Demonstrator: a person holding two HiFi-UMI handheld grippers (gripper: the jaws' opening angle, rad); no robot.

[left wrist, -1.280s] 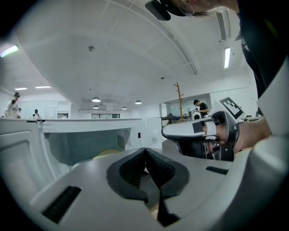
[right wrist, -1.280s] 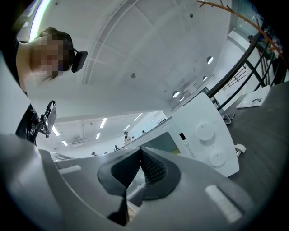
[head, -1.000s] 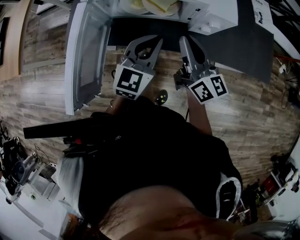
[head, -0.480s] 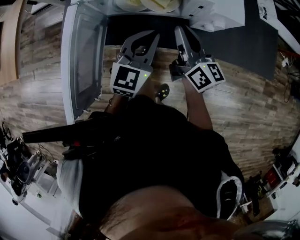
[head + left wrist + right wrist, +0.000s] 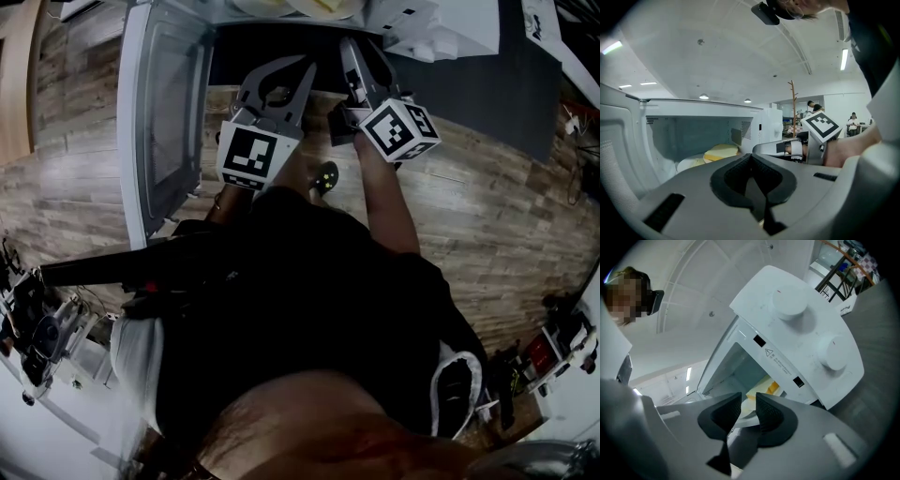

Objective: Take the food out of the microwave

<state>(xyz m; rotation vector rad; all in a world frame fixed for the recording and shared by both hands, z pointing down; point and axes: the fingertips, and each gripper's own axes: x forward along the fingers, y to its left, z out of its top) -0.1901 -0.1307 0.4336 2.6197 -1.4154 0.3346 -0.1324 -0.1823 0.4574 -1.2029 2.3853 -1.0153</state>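
Observation:
The white microwave (image 5: 422, 23) stands with its door (image 5: 159, 122) swung open to the left. Inside, yellow food (image 5: 721, 151) lies on a pale plate (image 5: 689, 163); the food (image 5: 771, 388) also shows in the right gripper view. My left gripper (image 5: 306, 67) is shut and empty, pointing at the cavity mouth from just outside. My right gripper (image 5: 348, 49) is beside it on the right, near the control panel's edge. Its jaws have just been opening; a narrow gap shows between the pads (image 5: 768, 412) with nothing held. The right gripper (image 5: 761, 148) also shows in the left gripper view.
Two round knobs (image 5: 790, 301) sit on the microwave's control panel. The microwave rests on a dark surface (image 5: 497, 94) above a wood-pattern floor (image 5: 75, 187). Equipment clutters the lower left (image 5: 37, 337). A coat stand (image 5: 792, 108) and seated people are far behind.
My right gripper has moved up and left toward the microwave opening, rolled, and its jaws have parted. The left gripper has barely shifted and stays shut.

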